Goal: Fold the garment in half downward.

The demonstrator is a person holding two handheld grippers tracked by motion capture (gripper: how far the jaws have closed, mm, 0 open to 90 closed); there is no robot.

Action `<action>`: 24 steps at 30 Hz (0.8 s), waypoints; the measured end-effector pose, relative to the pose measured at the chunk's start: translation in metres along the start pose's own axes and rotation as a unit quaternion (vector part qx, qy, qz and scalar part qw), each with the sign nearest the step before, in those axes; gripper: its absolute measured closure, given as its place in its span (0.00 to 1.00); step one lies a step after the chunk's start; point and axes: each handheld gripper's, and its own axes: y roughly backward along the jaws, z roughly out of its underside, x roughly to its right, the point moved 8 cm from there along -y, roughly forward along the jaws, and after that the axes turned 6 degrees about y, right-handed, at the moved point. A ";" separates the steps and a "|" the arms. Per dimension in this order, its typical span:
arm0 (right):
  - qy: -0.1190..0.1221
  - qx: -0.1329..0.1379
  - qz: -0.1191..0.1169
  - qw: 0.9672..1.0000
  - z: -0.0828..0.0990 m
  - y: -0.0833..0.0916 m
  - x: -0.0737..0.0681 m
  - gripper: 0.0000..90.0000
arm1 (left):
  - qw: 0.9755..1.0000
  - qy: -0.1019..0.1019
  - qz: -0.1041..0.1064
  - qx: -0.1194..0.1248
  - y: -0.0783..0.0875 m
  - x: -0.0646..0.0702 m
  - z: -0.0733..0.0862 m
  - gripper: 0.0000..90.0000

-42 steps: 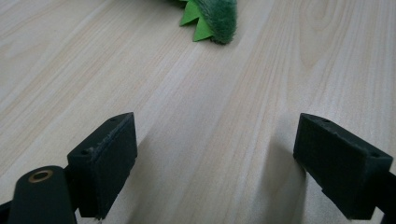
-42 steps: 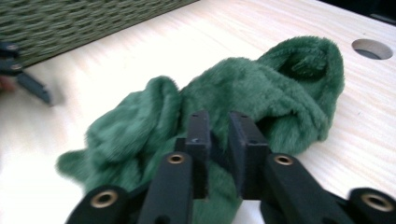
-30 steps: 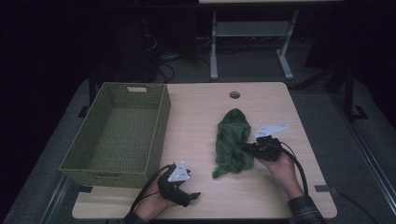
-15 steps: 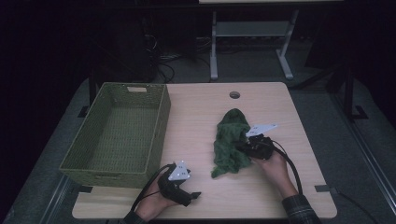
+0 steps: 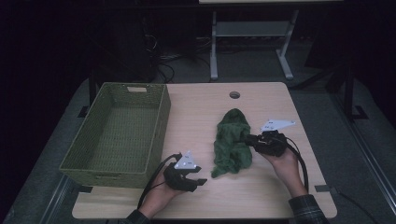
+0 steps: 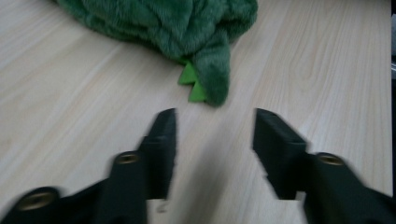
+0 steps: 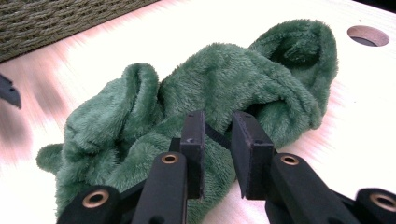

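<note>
The green plush garment [image 5: 232,141] lies crumpled at the table's [image 5: 196,116] centre-right, none of it yet in the woven basket [image 5: 116,135] at nine o'clock, so lifting and moving it probably all remains.

The right gripper [image 7: 218,140] sits at the garment's three o'clock edge; its jaws have just been opening and stand narrowly apart against the fleece, with no fold visibly pinched.

The left gripper [image 6: 215,140] hovers at the garment's seven o'clock. Its jaws have just been closing and stand half apart, empty, the garment's bright-green-trimmed tip [image 6: 194,84] just beyond them.
</note>
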 end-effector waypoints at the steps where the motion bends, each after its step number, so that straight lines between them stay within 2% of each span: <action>1: 0.001 0.000 0.001 1.000 0.000 0.000 0.000 0.82 | 1.000 0.004 0.001 0.002 0.000 0.000 -0.003 0.70; 5: -0.001 -0.002 -0.001 1.000 0.000 -0.001 0.000 0.80 | 1.000 0.017 0.010 -0.007 -0.002 -0.004 -0.016 0.97; 6: 0.001 -0.002 -0.001 1.000 0.000 -0.001 0.000 0.80 | 1.000 0.024 0.012 -0.007 -0.003 -0.005 -0.020 1.00; 8: 0.001 -0.003 -0.001 1.000 -0.001 -0.002 0.000 0.80 | 1.000 0.021 0.010 -0.009 -0.006 -0.007 -0.029 1.00; 12: 0.001 -0.004 -0.001 1.000 -0.001 -0.003 0.001 0.80 | 1.000 -0.001 0.012 0.001 -0.012 -0.011 -0.049 1.00; 14: 0.001 -0.005 -0.003 1.000 -0.002 -0.004 0.002 0.80 | 1.000 -0.004 0.015 0.008 -0.017 -0.013 -0.059 1.00; 17: 0.000 -0.005 -0.005 1.000 -0.004 -0.004 0.003 0.80 | 1.000 -0.018 0.021 0.007 -0.026 -0.015 -0.070 1.00; 20: 0.000 -0.005 -0.006 1.000 -0.008 -0.003 0.003 0.79 | 0.999 -0.022 0.026 0.013 -0.036 -0.017 -0.079 1.00; 24: 0.001 -0.003 -0.007 1.000 -0.010 -0.002 0.004 0.79 | 0.999 -0.034 0.022 0.017 -0.046 -0.019 -0.090 1.00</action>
